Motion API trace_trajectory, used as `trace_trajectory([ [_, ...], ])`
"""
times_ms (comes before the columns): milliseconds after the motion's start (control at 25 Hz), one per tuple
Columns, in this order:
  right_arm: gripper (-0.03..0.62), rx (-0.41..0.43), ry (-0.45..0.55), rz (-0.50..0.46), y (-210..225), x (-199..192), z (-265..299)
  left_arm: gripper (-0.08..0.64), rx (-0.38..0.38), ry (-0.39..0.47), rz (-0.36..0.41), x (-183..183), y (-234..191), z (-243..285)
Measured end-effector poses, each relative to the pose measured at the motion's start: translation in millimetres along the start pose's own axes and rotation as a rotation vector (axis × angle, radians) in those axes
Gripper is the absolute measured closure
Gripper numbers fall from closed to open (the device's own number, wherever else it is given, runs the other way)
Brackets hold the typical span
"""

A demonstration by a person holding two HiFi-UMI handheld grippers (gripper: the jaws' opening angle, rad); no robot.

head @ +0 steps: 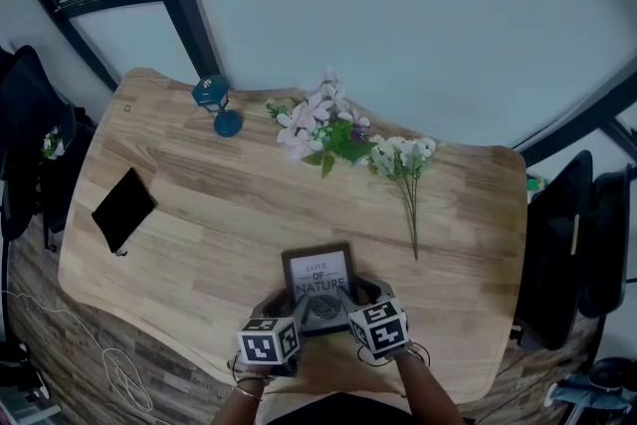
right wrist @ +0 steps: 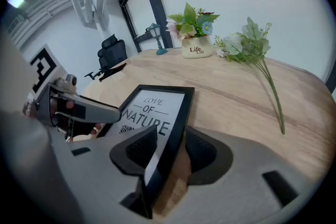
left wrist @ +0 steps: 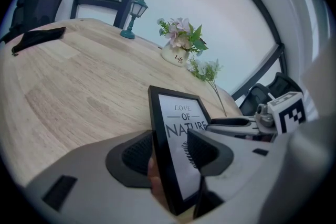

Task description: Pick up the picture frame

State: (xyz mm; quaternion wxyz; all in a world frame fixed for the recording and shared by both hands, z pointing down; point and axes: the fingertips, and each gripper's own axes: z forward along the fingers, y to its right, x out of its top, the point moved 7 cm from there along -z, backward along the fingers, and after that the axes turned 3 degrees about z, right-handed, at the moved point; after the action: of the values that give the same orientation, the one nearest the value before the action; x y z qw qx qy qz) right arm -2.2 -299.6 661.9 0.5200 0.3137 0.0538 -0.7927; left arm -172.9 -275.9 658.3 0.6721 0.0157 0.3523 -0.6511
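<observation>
A black picture frame (head: pixel 318 276) with a white "Love of Nature" print is at the near edge of the wooden table (head: pixel 229 204). My left gripper (head: pixel 304 309) is shut on the picture frame's (left wrist: pixel 176 134) left side, one pad on the glass and one behind. My right gripper (head: pixel 343 299) is shut on the picture frame's (right wrist: pixel 157 123) right side in the same way. In the left gripper view the right gripper (left wrist: pixel 239 123) lies just beyond the frame. Whether the frame still touches the table I cannot tell.
A white pot of pink flowers (head: pixel 323 129) and a loose sprig of white flowers (head: pixel 403 164) lie at the table's far side. A small teal lantern (head: pixel 214 105) stands far left. A black pouch (head: pixel 122 207) lies left. Office chairs (head: pixel 572 244) flank the table.
</observation>
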Motion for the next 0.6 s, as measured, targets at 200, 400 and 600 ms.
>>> trace_trajectory([
  [200, 0.446, 0.003, 0.008, -0.002, 0.8, -1.7, 0.4, 0.393, 0.061, 0.006, 0.051, -3.1, 1.6, 1.9],
  [400, 0.446, 0.006, 0.025, -0.010, 1.7, -2.6, 0.4, 0.407, 0.101, 0.009, 0.087, -4.1, 2.8, 3.2],
  [600, 0.446, -0.011, 0.034, 0.004, 1.9, -3.6, 0.6, 0.433, 0.132, 0.007, 0.106, -4.6, 2.8, 3.9],
])
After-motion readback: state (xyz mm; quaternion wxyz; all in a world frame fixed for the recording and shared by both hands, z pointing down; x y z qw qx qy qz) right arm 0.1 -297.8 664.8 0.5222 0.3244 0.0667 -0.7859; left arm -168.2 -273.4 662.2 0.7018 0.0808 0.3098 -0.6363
